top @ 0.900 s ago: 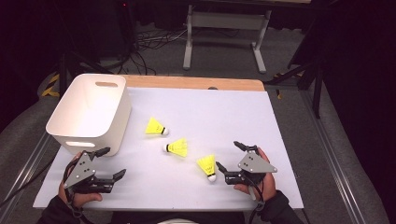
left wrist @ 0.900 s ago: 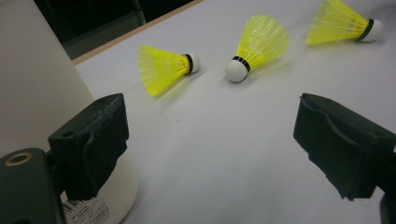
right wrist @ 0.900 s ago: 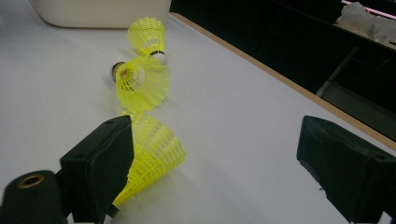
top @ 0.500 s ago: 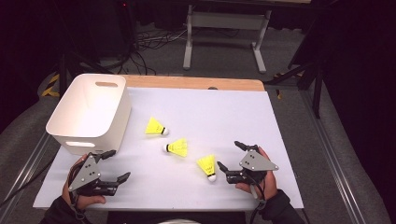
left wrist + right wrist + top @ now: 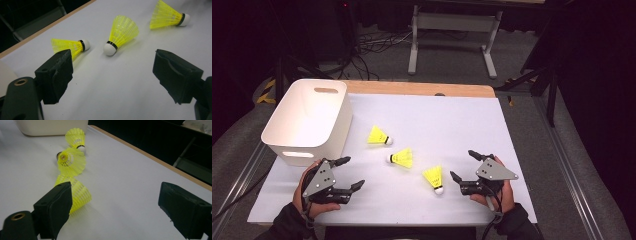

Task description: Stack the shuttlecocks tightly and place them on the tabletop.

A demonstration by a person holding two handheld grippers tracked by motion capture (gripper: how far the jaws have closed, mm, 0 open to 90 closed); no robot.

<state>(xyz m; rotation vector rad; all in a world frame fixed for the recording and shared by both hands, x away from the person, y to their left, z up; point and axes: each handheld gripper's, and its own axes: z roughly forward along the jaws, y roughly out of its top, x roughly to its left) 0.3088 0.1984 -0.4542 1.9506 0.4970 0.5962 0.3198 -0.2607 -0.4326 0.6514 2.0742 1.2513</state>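
Shown: three yellow shuttlecocks on the white tabletop point(image 5: 512, 130), white storage bin point(image 5: 307, 120) beyond the left gripper point(image 5: 349, 173).

Right gripper point(image 5: 463, 165) — jaws wide apart, nothing between them; nearest shuttlecock point(image 5: 434, 178) just beside its left jaw, skirt toward the bin side, cork toward the table's near edge. Seen along the right gripper's own jaws: same shuttlecock point(image 5: 75, 192) partly behind the left jaw, second point(image 5: 71, 161) and third point(image 5: 75, 138) farther ahead in a rough row.

Left gripper — jaws likewise spread and empty; middle shuttlecock point(image 5: 121, 35) ahead and between the jaw lines, farthest-left one point(image 5: 68, 46) just past the left jaw, third point(image 5: 170, 16) ahead to the right.

Likely step: approach for a first pick. Best done by centring one shuttlecock between the jaws, closing on the cork or skirt base rather than the flimsy skirt, gently — light pieces roll easily.

Against the earlier frames: left gripper shifted slightly rightward, away from the bin; shuttlecocks and right gripper essentially unmoved.
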